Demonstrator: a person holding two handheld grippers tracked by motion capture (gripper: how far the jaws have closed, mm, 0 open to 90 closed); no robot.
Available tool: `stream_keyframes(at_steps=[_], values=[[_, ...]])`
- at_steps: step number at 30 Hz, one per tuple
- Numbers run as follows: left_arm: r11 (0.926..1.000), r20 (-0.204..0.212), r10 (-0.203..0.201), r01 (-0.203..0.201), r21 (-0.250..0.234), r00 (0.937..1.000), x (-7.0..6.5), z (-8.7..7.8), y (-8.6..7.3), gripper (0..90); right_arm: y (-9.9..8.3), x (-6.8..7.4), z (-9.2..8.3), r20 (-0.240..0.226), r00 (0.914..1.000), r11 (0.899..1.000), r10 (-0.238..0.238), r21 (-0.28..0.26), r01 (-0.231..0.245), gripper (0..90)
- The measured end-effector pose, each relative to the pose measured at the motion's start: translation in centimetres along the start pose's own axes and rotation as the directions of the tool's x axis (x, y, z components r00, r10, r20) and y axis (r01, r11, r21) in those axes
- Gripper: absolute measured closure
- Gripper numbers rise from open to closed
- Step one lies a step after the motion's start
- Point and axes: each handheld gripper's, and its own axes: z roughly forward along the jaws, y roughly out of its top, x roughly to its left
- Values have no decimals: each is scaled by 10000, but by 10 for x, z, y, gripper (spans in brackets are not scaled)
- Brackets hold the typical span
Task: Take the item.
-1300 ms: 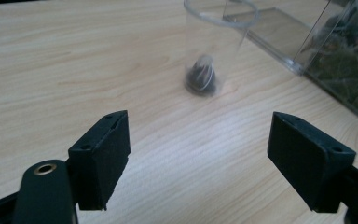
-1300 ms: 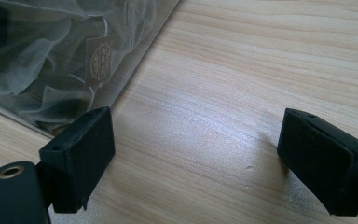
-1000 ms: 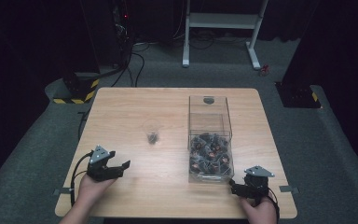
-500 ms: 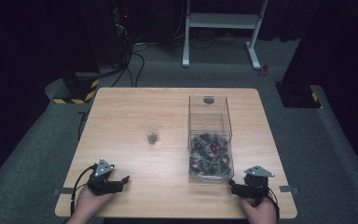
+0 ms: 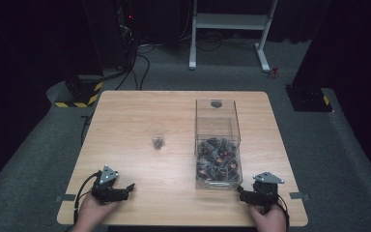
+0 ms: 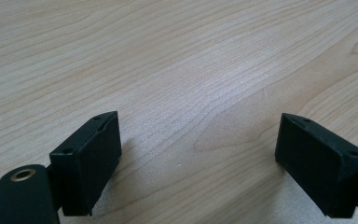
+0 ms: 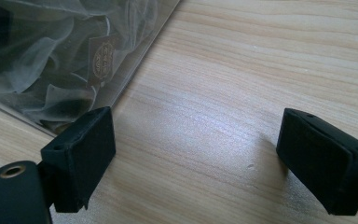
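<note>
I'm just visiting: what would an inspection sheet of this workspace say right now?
Surface: wooden table, bare between the things.
Job's things: clear box holding dark wrapped sachets; small clear cup with one dark item inside, standing apart left of the box.
Clutter: nothing seen.
Grippers: left gripper open, empty, low over the near left edge; right gripper open, empty, beside the box's near corner.
Cables: black cable trailing from the left gripper; more on the floor behind.
Surroundings: grey carpet, white frame stand, dark room.
</note>
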Motion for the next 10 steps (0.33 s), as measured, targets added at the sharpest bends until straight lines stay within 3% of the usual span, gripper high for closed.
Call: stream_keyframes(at_steps=[10], values=[[10000, -21, -43, 43, -7, 10000, 0, 0, 0, 146, 2, -3, 2, 486, 9978, 9990, 456, -57, -454, 117]])
